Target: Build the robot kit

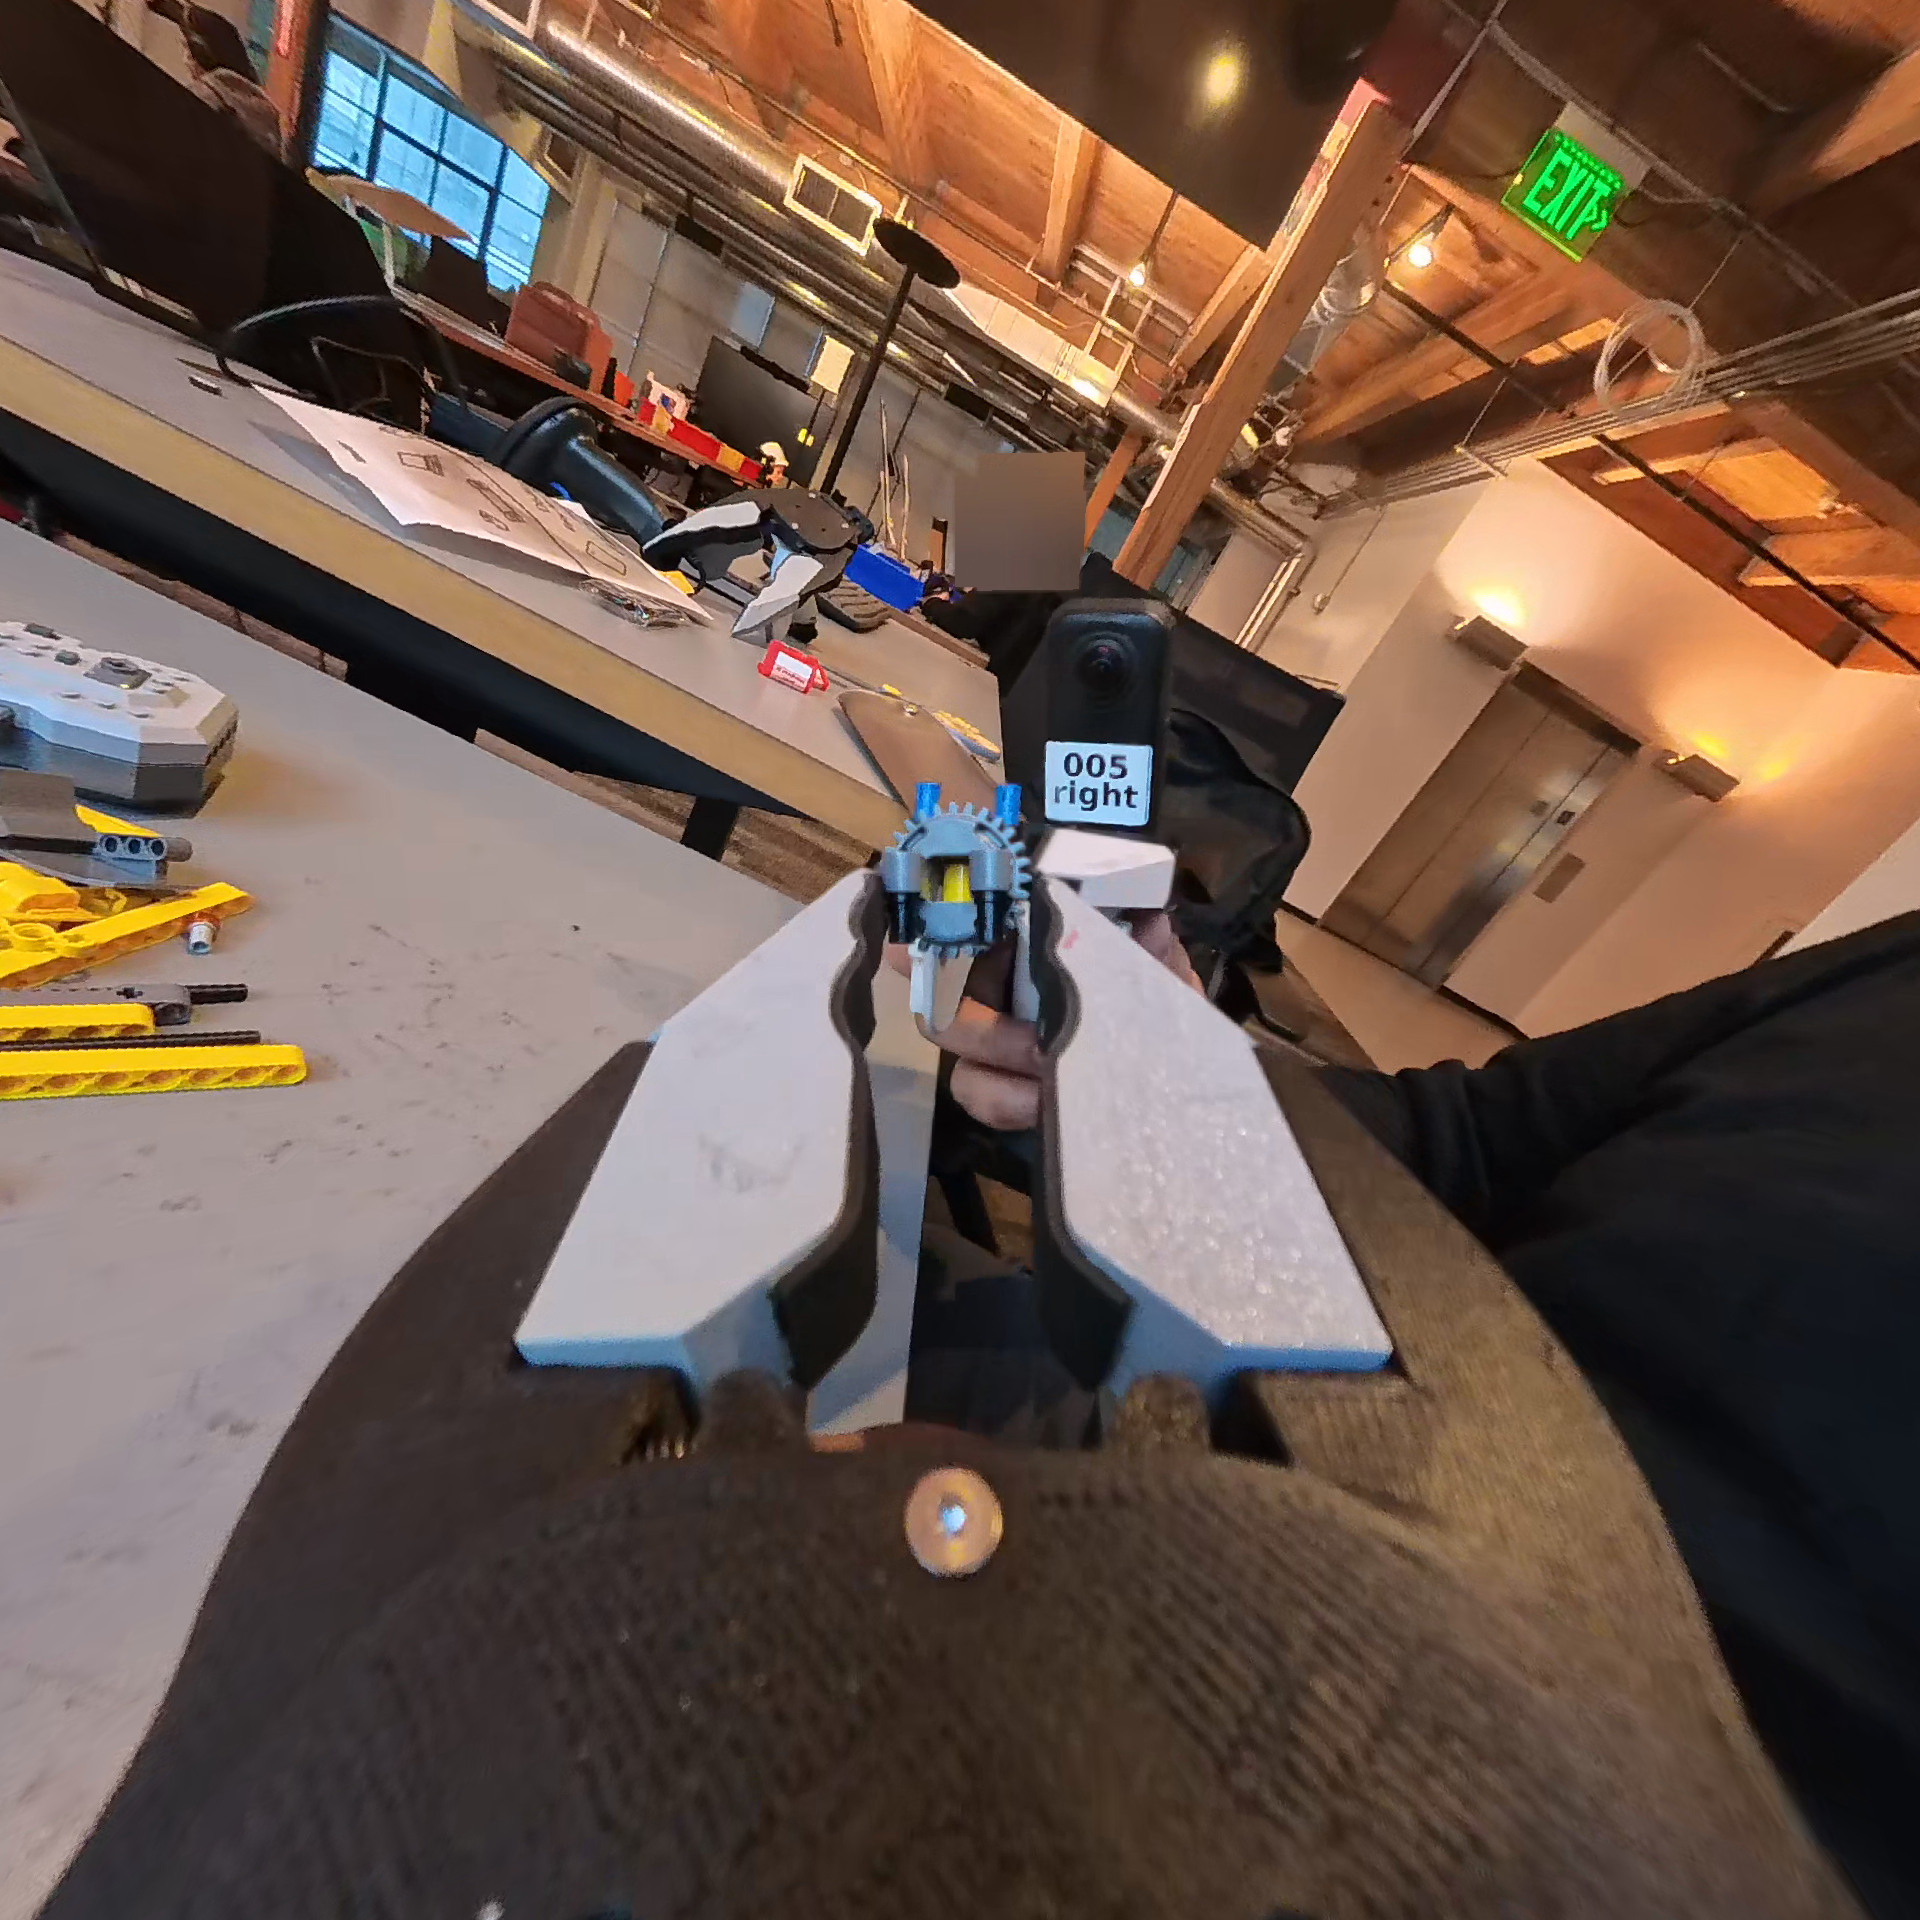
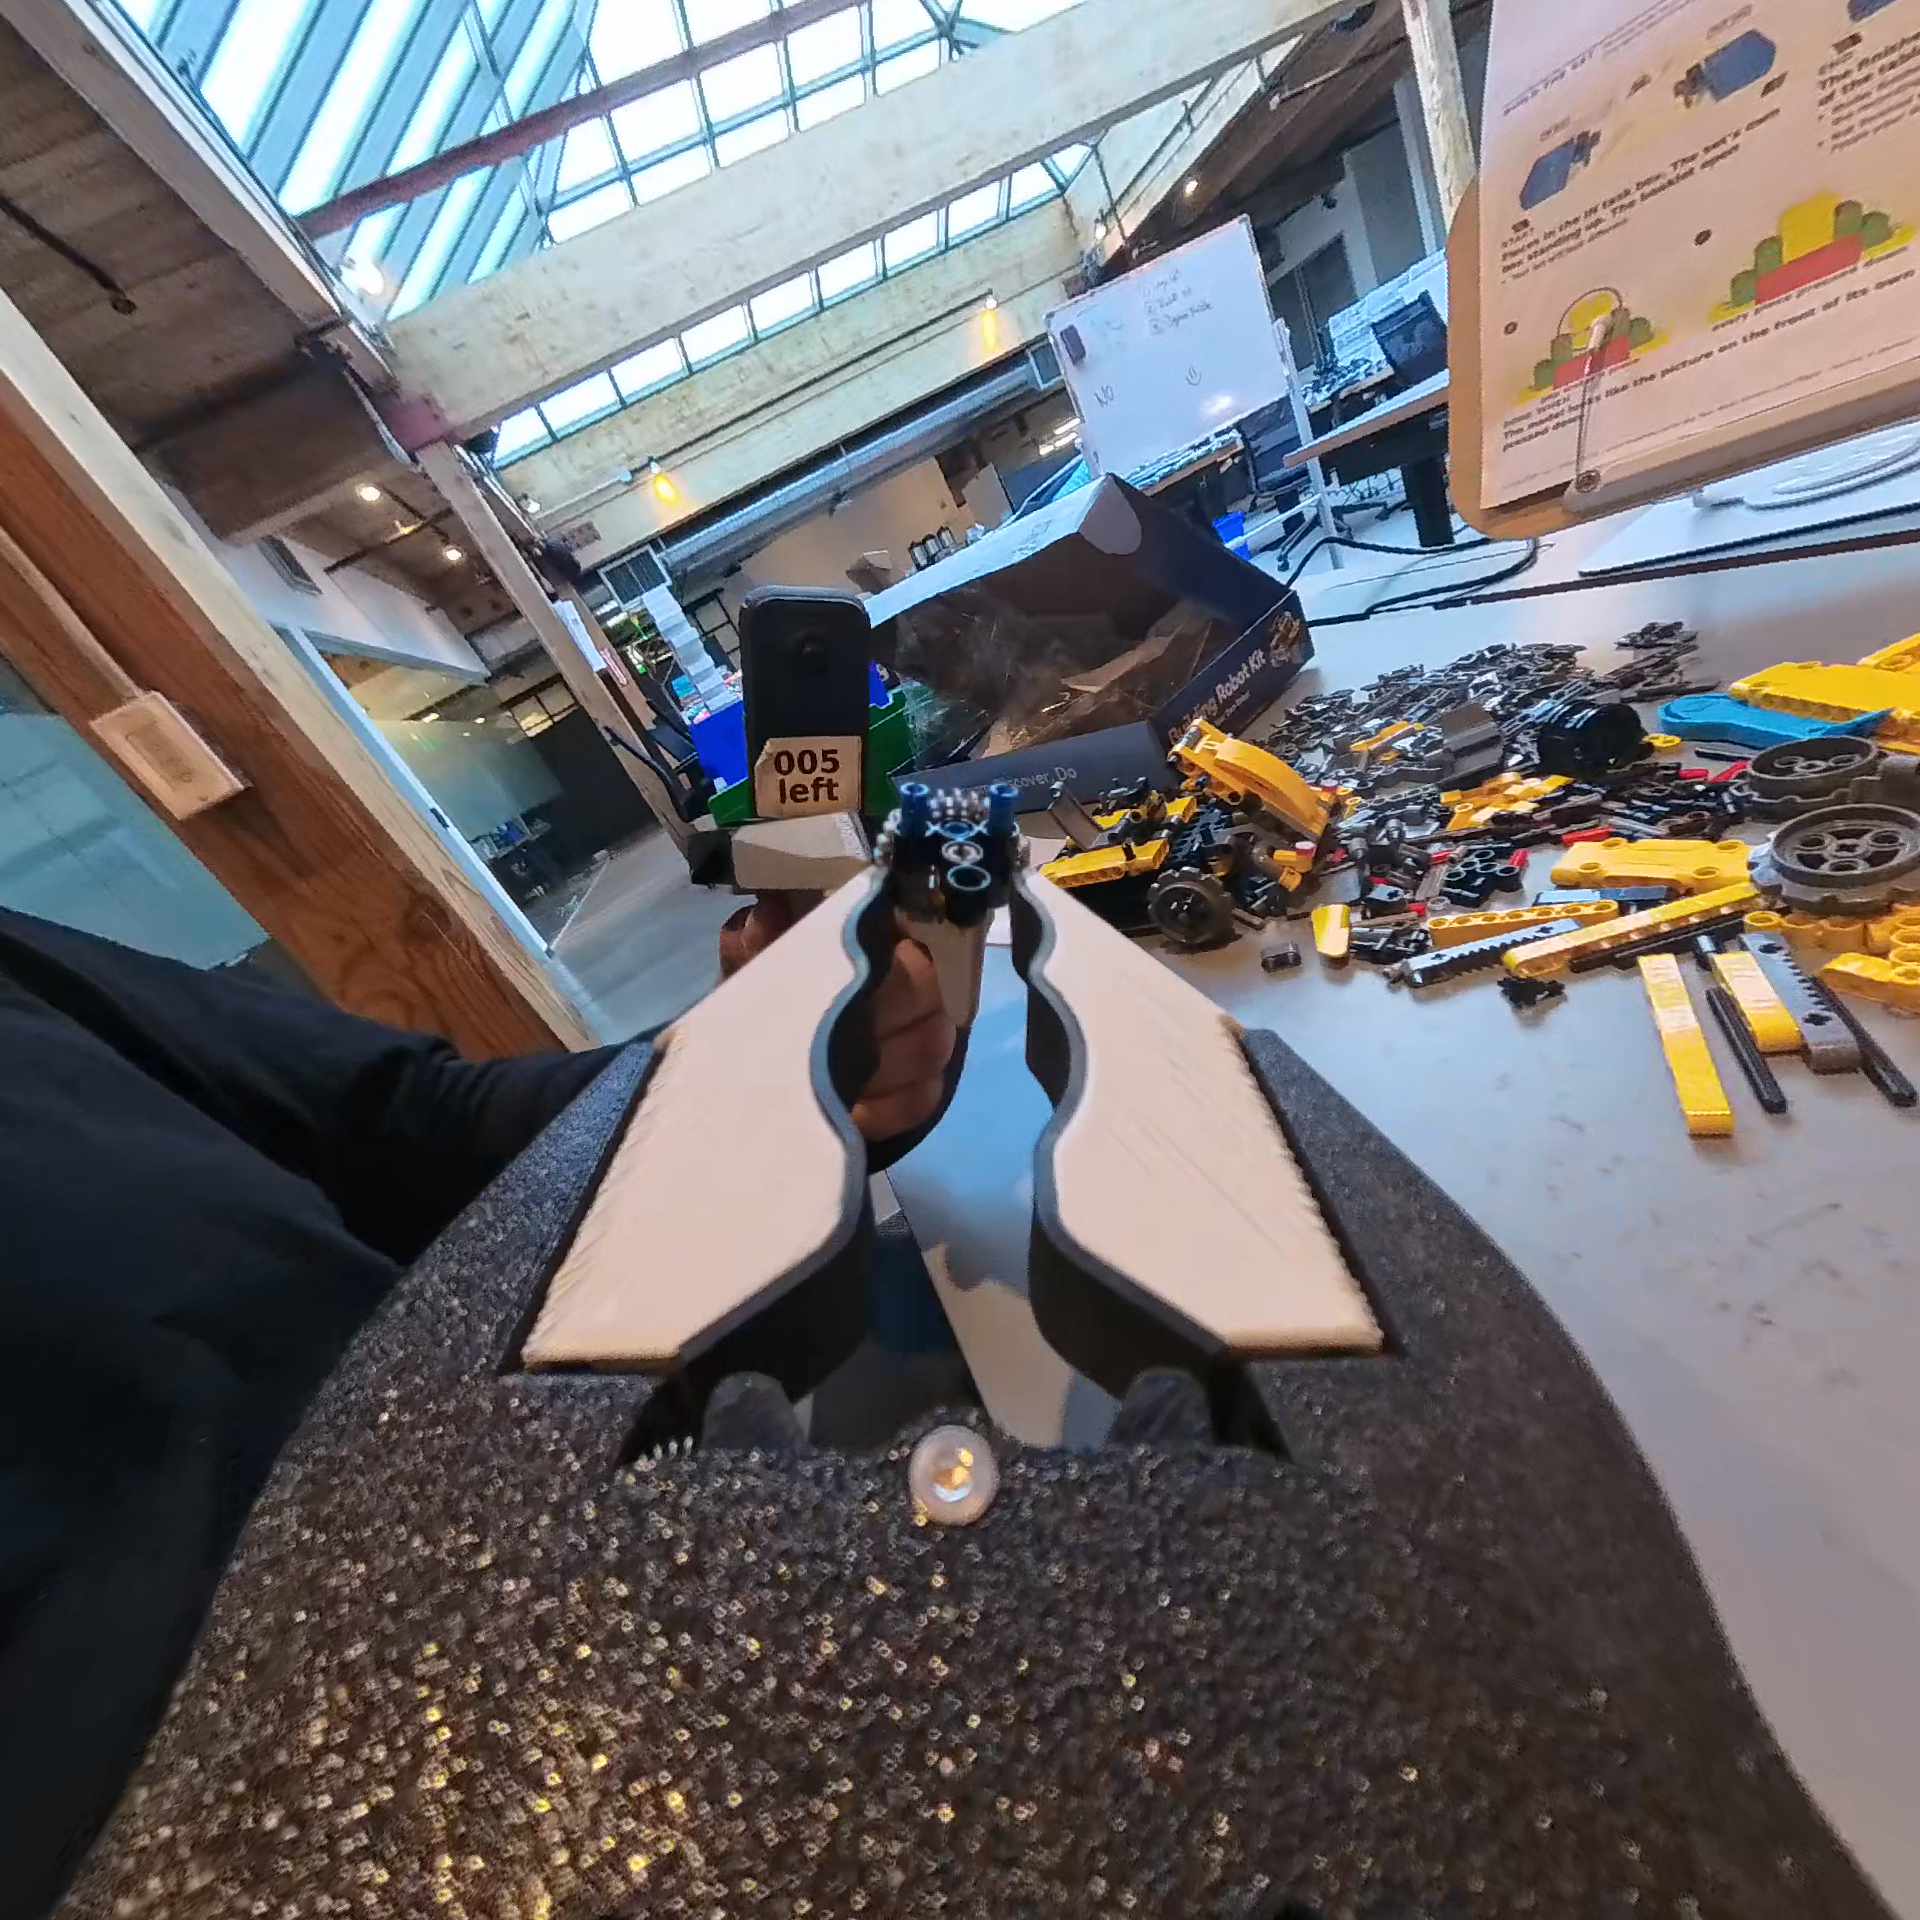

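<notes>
A small brick assembly is held in the air between both grippers, which face each other tip to tip. In the left wrist view it is a grey gear piece (image 1: 951, 883) with a yellow core and two blue pins on top. My left gripper (image 1: 954, 906) is shut on it. In the right wrist view the same assembly (image 2: 956, 854) shows a black face with holes and blue pins. My right gripper (image 2: 954, 891) is shut on it. Each view shows the other gripper's camera behind the assembly, in the left wrist view (image 1: 1107, 707) and in the right wrist view (image 2: 802, 707).
On the grey table (image 1: 436, 935), yellow beams (image 1: 145, 1070) and a grey hub block (image 1: 104, 717) lie at the left. In the right wrist view a pile of loose parts (image 2: 1558, 831), a part-built yellow vehicle (image 2: 1216, 831), an open kit box (image 2: 1091, 644) and a propped instruction sheet (image 2: 1704, 239) stand at the right. Left and right tips are no more than a few centimetres apart. The grey hub block (image 1: 104, 717) is about 30 centimeters from both grippers' fingertips.
</notes>
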The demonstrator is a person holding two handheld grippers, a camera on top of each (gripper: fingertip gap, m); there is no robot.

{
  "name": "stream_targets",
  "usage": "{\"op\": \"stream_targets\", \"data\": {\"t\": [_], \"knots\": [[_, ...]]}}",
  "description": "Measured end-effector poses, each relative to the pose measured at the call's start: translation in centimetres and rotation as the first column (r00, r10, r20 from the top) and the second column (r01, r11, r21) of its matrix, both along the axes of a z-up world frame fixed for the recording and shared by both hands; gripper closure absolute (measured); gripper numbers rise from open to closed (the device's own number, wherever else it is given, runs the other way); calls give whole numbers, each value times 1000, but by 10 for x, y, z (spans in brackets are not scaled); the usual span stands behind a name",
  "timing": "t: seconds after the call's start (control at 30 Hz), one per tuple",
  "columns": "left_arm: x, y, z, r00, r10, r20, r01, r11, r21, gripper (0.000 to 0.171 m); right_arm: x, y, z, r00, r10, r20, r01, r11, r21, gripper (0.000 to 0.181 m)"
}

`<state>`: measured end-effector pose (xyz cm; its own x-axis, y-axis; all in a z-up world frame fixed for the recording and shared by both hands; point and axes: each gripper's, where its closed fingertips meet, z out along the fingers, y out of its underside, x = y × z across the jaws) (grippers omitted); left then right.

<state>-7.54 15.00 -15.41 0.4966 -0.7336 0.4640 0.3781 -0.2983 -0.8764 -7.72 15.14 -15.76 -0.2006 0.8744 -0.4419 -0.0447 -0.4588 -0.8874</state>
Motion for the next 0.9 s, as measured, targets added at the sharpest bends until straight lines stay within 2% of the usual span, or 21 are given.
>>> {"op": "stream_targets", "data": {"t": [0.27,0.43,0.53,0.63,0.73,0.9], "knots": [[-6,0,-4,985,47,-166,-38,998,58,147,5,8,-11,996,-49,73,37,988,150,153],[-2,-2,-8,977,39,-209,-25,997,69,147,4,7,-15,992,-61,109,35,974,223,146],[2,-3,-14,970,28,-243,-13,998,62,147,5,2,-13,994,-36,99,11,971,239,147],[5,-3,-16,964,28,-263,-12,998,65,147,6,-2,-15,994,-10,109,-17,969,246,160],[3,-1,-18,967,26,-255,-22,1000,18,147,5,1,-17,992,6,123,-28,983,182,161],[-2,5,-27,984,-21,-179,0,993,-115,147,1,6,-25,981,79,175,-70,996,-58,163]]}}
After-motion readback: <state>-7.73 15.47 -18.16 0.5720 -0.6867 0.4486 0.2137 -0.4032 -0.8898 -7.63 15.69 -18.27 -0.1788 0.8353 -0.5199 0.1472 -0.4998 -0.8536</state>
